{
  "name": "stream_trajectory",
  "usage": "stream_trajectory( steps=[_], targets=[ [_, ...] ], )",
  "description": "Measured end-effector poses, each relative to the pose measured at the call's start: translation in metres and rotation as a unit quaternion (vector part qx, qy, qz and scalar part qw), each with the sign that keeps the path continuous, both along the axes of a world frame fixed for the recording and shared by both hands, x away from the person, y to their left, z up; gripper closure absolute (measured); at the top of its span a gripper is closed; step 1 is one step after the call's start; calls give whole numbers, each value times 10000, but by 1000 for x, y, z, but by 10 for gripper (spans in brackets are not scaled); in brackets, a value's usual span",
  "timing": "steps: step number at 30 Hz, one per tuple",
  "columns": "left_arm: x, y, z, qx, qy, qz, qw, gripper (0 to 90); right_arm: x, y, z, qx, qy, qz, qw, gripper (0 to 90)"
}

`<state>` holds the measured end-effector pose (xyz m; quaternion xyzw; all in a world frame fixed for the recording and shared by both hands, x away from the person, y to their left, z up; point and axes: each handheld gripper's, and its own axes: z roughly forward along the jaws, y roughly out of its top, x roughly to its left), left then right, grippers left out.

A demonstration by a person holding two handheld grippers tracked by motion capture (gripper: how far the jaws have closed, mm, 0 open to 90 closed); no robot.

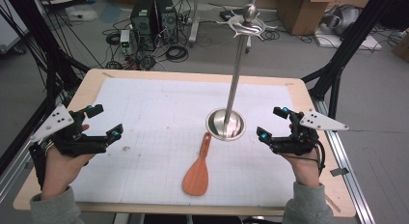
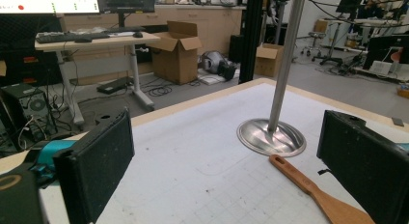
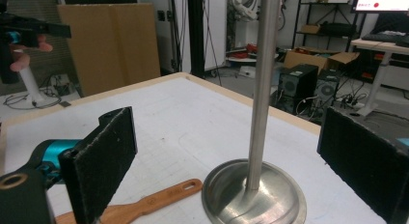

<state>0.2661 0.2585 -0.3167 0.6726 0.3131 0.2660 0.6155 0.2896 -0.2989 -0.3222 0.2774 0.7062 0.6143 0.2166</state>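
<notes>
A wooden spatula lies flat on the white mat, its handle pointing at the round base of a tall steel stand. The stand's pole rises to a hooked top. My left gripper hovers open at the mat's left edge, nothing between its jaws. My right gripper is held open at the right, just beside the stand's base. In the left gripper view the spatula and stand lie ahead between the jaws. In the right gripper view the stand is close ahead and the spatula's handle lies to its left.
The wooden table carries a white gridded mat. Black frame legs stand at both sides. Computer towers, cables and cardboard boxes sit on the floor beyond the far edge.
</notes>
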Motion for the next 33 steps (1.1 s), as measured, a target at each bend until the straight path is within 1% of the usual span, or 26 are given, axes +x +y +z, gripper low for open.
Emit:
stream_trajectory(
  steps=[1,5,6,7,8,12,13,15,16,17,18,19,20,22,25,26,27,28,29,30,33],
  targets=[
    [0,0,0,0,1,4,10000,63,0,1,0,-16,-30,22,10000,55],
    [1,-2,-1,26,28,-8,10000,63,-1,4,0,-8,21,68,10000,55],
    [1,-3,-1,17,25,-14,10000,63,-1,6,0,-9,-11,83,10000,55],
    [1,-3,-1,30,37,-9,10000,63,-1,8,0,-1,25,101,9999,55],
    [0,-4,-1,49,47,-13,10000,63,0,12,-1,-4,72,163,9998,55],
    [-2,-7,-2,131,65,-35,9999,63,2,18,-3,-52,87,255,9996,56],
    [-2,-6,-2,142,61,-27,9999,64,2,21,-3,-63,128,295,9995,56],
    [-4,-5,-2,130,57,-4,9999,63,4,26,-4,-92,129,385,9991,64],
    [-5,-3,-2,129,43,29,9999,63,5,28,-5,-135,155,404,9990,104],
    [-6,-2,-2,127,24,59,9999,63,6,30,-5,-180,141,469,9986,172],
    [-8,2,-2,108,15,85,9999,63,7,35,-7,-240,120,599,9978,188],
    [-8,2,-2,108,15,85,9999,63,7,35,-7,-240,120,599,9978,188],
    [-9,3,-2,109,10,97,9999,63,8,37,-7,-283,159,620,9976,208],
    [-11,6,-2,89,13,128,9999,63,9,43,-9,-317,253,743,9964,299],
    [-12,8,-3,97,20,158,9998,64,9,52,-12,-516,269,860,9946,421],
    [-13,8,-3,98,30,166,9998,64,9,58,-13,-613,289,951,9932,496],
    [-13,9,-3,97,36,162,9998,64,9,58,-13,-613,289,951,9932,496],
    [-14,9,-3,101,35,158,9998,64,10,63,-15,-701,343,999,9919,574],
    [-14,9,-3,90,36,152,9998,65,10,64,-16,-714,383,1031,9914,617],
    [-14,9,-3,85,37,149,9998,65,10,64,-16,-714,383,1031,9914,617],
    [-14,9,-3,98,48,148,9998,66,13,69,-20,-803,521,1112,9892,712]
  ],
)
